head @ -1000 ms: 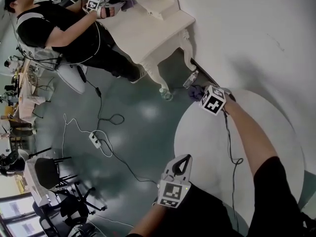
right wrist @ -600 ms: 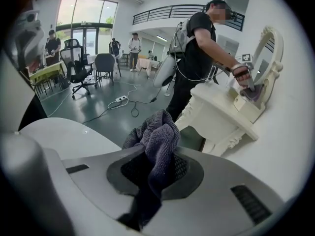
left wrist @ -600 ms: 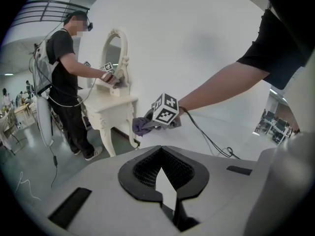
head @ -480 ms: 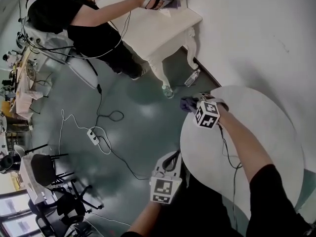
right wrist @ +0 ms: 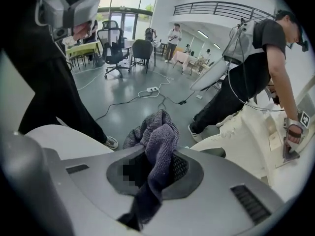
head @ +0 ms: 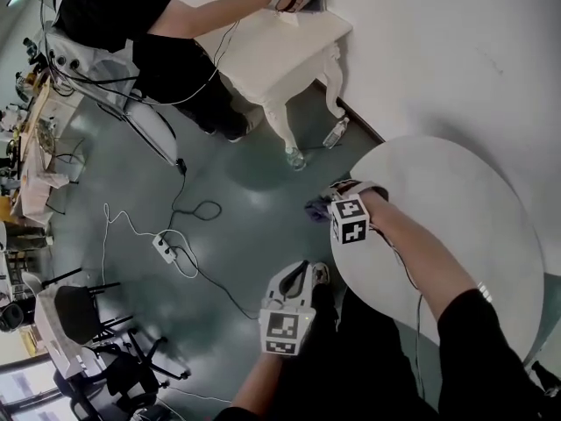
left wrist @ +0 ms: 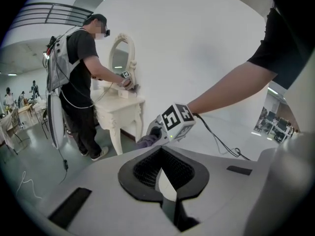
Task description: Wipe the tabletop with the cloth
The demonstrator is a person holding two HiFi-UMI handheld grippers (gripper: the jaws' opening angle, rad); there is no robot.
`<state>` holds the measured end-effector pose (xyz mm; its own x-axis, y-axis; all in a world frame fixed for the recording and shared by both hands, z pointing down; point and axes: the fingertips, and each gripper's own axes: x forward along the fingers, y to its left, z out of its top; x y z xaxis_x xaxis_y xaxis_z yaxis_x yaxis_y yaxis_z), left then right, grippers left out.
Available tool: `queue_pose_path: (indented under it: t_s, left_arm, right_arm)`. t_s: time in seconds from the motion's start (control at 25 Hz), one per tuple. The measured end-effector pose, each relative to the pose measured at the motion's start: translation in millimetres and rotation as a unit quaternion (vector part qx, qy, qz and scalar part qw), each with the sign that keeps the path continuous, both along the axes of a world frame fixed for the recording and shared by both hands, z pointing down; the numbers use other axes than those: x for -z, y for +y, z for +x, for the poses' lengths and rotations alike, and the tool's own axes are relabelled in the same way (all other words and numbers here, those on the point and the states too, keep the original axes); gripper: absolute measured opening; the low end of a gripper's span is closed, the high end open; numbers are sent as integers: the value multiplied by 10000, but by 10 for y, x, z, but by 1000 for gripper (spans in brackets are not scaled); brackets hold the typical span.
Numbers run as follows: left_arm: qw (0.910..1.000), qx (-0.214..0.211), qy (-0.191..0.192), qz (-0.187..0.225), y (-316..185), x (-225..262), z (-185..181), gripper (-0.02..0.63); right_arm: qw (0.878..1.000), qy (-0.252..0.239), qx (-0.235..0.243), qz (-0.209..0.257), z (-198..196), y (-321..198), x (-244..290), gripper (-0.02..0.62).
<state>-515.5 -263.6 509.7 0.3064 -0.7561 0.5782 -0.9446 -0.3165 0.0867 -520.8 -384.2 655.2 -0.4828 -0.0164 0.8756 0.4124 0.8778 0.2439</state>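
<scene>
Head view: the right gripper [head: 331,203] sits at the rim of the round white worktop [head: 456,200]. The purple cloth [head: 316,209] in its jaws hangs just past that rim, over the floor. The left gripper [head: 298,277] is off the worktop, near its edge, and idle. Left gripper view: its jaws are clenched together on nothing. Right gripper view: the jaws are grasping the cloth, bunched into 1 thick fold. Judgement: a sound wipe calls for bringing the cloth back over the worktop, lowering it until the fold flattens against the surface, then working in overlapping passes from rim to rim. Writing: none legible in any of the 3 views; only black-and-white square markers [head: 349,222] on the gripper cubes.
</scene>
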Motion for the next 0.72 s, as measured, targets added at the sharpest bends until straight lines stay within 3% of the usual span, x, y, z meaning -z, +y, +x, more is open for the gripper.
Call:
queue_pose_path:
  t_s: [0.32,0.72]
  left_arm:
    - [9999,-68,-126,-47,-75,-134,-469,8]
    - [9925,-1059,-250,-554,-82,-791,-333,8]
  right_arm:
    - [9990,329,290,46,-5,508,-95,44]
    - [9985,184,-509,-5,-3,767,-38,44]
